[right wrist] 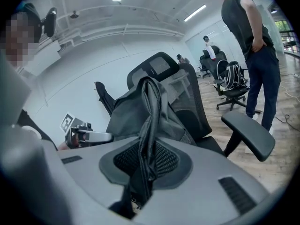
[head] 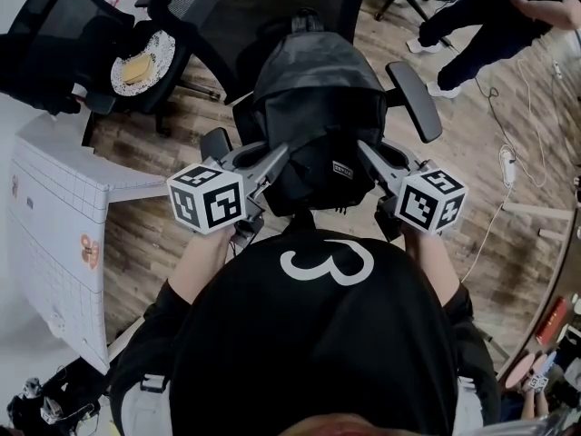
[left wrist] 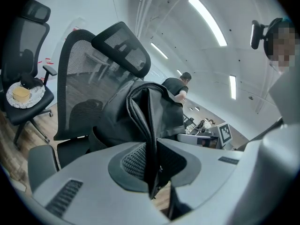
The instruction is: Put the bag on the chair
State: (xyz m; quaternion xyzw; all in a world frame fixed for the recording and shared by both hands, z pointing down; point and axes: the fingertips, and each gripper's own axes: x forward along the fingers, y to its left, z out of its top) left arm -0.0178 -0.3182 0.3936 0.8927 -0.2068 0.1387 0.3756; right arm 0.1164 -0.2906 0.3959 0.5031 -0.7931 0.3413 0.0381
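Observation:
A black backpack (head: 318,107) stands upright between the armrests of a black mesh office chair (head: 272,7), in front of its backrest. Whether it rests on the seat is hidden. My left gripper (head: 278,159) is shut on a fold of the bag's left side, and the fabric runs down between its jaws (left wrist: 152,172). My right gripper (head: 366,152) is shut on the right side, with a strap and fabric pinched between its jaws (right wrist: 143,165). In both gripper views the bag (left wrist: 140,111) (right wrist: 136,111) leans toward the chair's backrest (left wrist: 89,78) (right wrist: 192,102).
A second black chair (head: 54,34) at the upper left carries a white plate (head: 142,62) with food. A white gridded table (head: 54,216) is at the left. A person (head: 490,25) stands at the upper right, with a white cable (head: 508,166) on the wooden floor.

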